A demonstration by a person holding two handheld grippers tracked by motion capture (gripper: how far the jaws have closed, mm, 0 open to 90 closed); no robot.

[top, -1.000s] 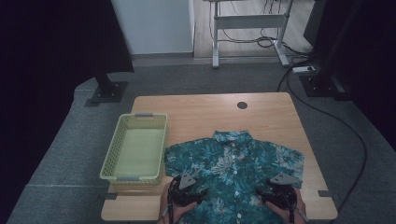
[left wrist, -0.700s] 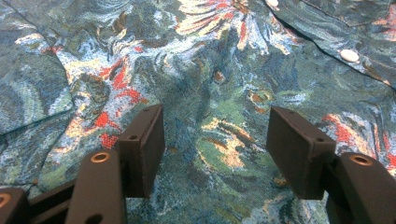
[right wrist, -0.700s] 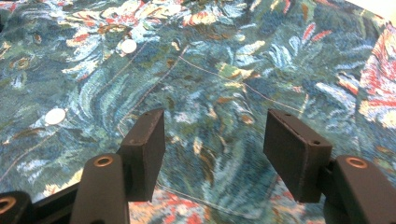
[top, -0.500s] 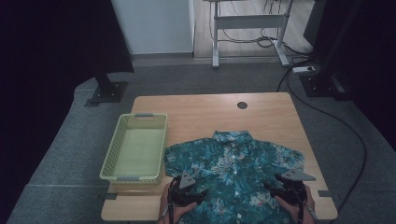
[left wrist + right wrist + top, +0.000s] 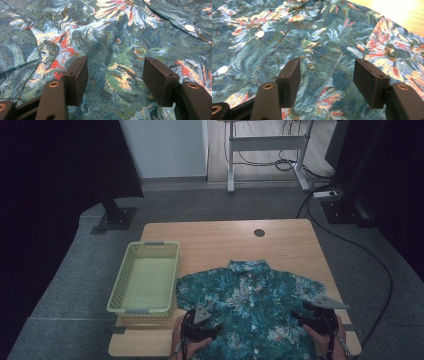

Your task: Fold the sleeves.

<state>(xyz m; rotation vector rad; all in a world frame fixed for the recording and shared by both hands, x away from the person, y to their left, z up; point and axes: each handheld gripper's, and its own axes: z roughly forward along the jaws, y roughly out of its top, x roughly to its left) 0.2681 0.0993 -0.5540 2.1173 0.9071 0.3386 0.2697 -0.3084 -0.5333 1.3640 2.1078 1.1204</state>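
Note:
A teal floral short-sleeved shirt [image 5: 250, 305] lies flat, front up, on the near half of the wooden table [image 5: 225, 240], collar toward the far side. My left gripper [image 5: 206, 329] hovers over its lower left part, and in the left gripper view the left gripper [image 5: 115, 75] stands open over bare fabric [image 5: 117, 37] with nothing between the jaws. My right gripper [image 5: 306, 316] is at the shirt's lower right, near the sleeve. The right gripper [image 5: 325, 75] is open above the shirt [image 5: 312, 35], close to a chest pocket seam and white buttons [image 5: 260, 34].
A light green plastic basket [image 5: 145, 277], with nothing in it, stands at the table's left side, just beside the shirt's sleeve. A round cable hole [image 5: 259, 233] sits near the far edge. Desk legs and cables [image 5: 320, 195] lie on the floor beyond.
My right gripper has shifted a little rightward and nearer to me along the shirt's lower right. The left gripper and the shirt have hardly moved.

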